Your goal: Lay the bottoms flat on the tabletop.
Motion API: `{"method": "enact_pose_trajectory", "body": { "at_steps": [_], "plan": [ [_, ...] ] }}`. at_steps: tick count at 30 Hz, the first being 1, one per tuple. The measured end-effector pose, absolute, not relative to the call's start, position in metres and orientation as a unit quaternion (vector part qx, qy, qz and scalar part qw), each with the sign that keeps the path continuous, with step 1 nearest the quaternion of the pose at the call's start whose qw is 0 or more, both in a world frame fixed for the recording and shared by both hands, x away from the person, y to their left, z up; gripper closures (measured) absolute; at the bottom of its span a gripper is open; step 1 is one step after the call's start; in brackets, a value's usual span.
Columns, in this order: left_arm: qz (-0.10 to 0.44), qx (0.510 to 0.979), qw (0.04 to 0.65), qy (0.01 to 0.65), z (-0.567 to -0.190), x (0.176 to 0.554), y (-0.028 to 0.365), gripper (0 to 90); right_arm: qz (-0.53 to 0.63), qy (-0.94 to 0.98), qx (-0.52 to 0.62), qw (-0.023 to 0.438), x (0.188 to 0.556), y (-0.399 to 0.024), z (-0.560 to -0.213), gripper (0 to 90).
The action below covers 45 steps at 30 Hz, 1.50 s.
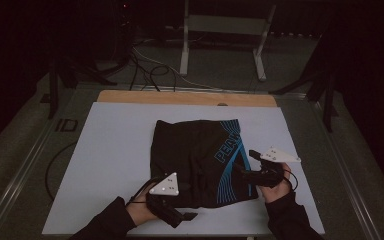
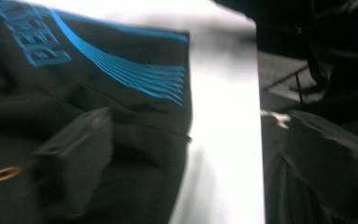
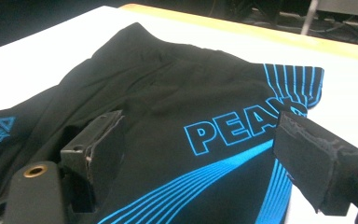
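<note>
A pair of black shorts (image 1: 195, 155) with blue stripes and blue lettering lies flat on a white board (image 1: 110, 150). My left gripper (image 1: 187, 205) sits at the shorts' near left corner, pointing right along their near edge. In the left gripper view, the left gripper (image 2: 191, 140) is open: one jaw is over the shorts (image 2: 121, 93) and the other is past the board's edge. My right gripper (image 1: 245, 162) reaches in from the right over the printed side. In the right gripper view, the right gripper (image 3: 205, 154) is open just above the shorts (image 3: 168, 93), holding nothing.
The white board rests on a wooden tabletop (image 1: 185, 97) whose far edge shows behind it. Beyond the table stand a grey metal frame (image 1: 225, 25) and loose cables (image 1: 145, 65) on the floor. Bare board lies left of the shorts.
</note>
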<state>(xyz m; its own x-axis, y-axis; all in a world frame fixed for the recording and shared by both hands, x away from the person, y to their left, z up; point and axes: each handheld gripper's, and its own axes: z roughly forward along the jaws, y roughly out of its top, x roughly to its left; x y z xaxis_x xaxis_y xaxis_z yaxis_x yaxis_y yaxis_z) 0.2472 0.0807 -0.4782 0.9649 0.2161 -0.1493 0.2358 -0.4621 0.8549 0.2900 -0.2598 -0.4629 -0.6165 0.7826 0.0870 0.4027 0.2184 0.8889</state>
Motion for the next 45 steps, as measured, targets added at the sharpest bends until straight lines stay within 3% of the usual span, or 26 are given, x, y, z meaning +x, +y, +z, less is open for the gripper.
{"method": "enact_pose_trajectory", "body": {
  "at_steps": [4,18,45],
  "plan": [
    [0.009,0.848,0.510,0.140,-0.469,0.254,0.099,0.2,0.497,0.758,0.375,0.193,0.288,-0.258,-0.463,16.0],
    [0.067,0.829,0.519,0.196,-0.465,0.275,0.159,0.1,0.530,0.764,0.331,0.161,0.284,-0.256,-0.462,10.7],
    [0.081,0.819,0.503,0.266,-0.494,0.241,0.252,0.1,0.529,0.769,0.321,0.162,0.268,-0.266,-0.468,10.8]
  ]
}}
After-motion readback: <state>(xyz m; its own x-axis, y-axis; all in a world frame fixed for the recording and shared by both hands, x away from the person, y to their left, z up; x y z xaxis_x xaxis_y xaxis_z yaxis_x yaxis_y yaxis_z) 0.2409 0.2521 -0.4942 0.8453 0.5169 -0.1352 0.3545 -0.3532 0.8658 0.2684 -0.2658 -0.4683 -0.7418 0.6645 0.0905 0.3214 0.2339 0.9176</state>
